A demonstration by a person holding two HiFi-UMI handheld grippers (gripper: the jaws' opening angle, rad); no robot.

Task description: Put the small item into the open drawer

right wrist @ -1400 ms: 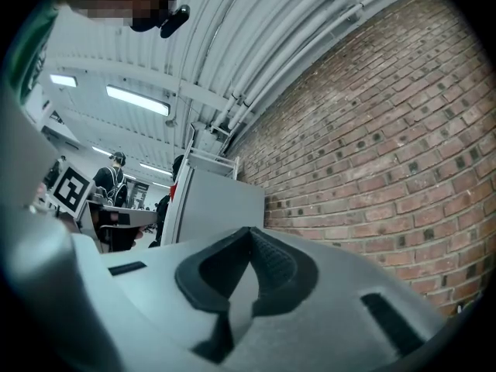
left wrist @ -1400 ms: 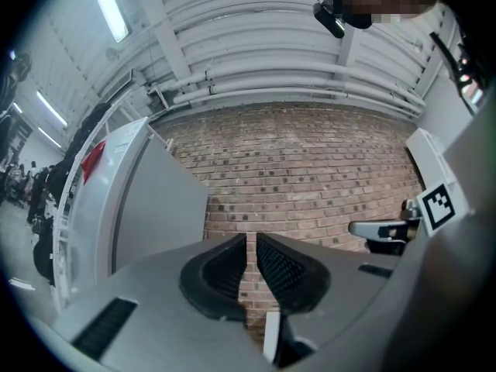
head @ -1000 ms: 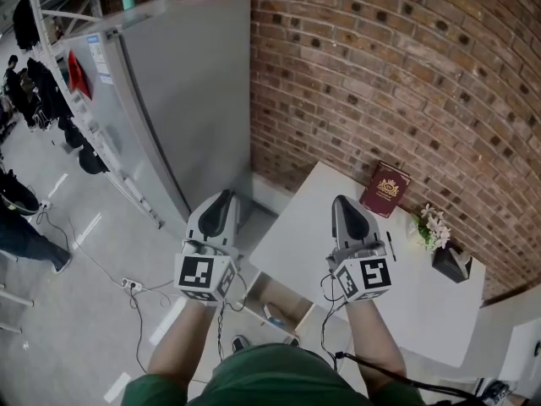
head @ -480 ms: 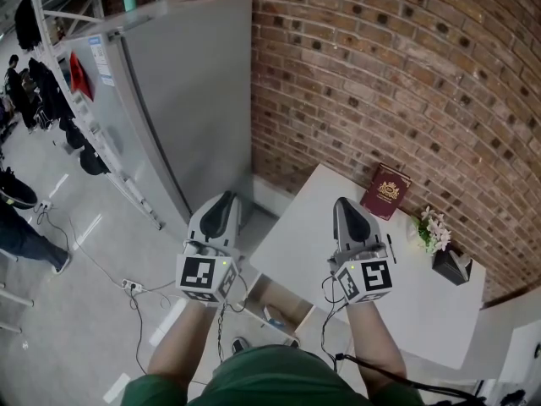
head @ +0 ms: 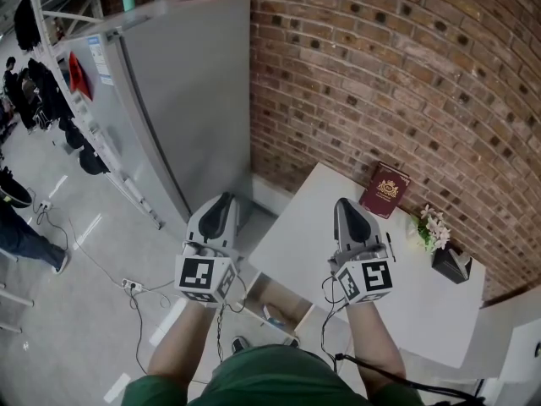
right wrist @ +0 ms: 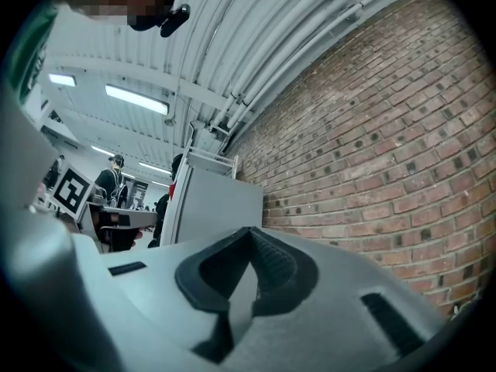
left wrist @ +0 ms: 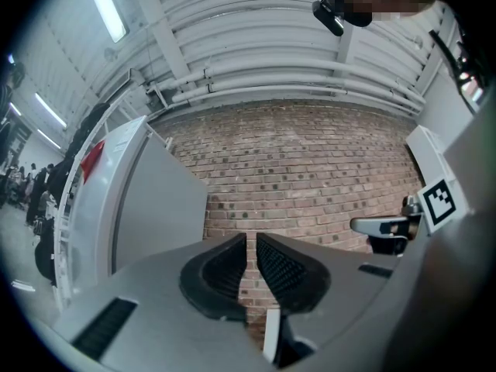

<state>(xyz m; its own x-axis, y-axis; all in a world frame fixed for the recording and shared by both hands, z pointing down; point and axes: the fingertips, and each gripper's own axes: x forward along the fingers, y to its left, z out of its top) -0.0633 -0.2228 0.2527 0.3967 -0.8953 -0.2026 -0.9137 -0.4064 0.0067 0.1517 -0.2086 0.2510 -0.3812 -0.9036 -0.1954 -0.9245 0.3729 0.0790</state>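
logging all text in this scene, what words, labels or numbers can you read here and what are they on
No text here reads clearly.
red book: gold emblem, any lettering too small to read.
grey cabinet: blue-and-white stickers, too small to read.

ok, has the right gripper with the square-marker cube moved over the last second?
No. In the head view the right gripper sits at the same spot, just left of the dark red book on the white table.

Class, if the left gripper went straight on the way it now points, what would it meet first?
The left gripper would probably meet the red brick wall first; nothing nearer shows past its jaws, though depth is unclear.
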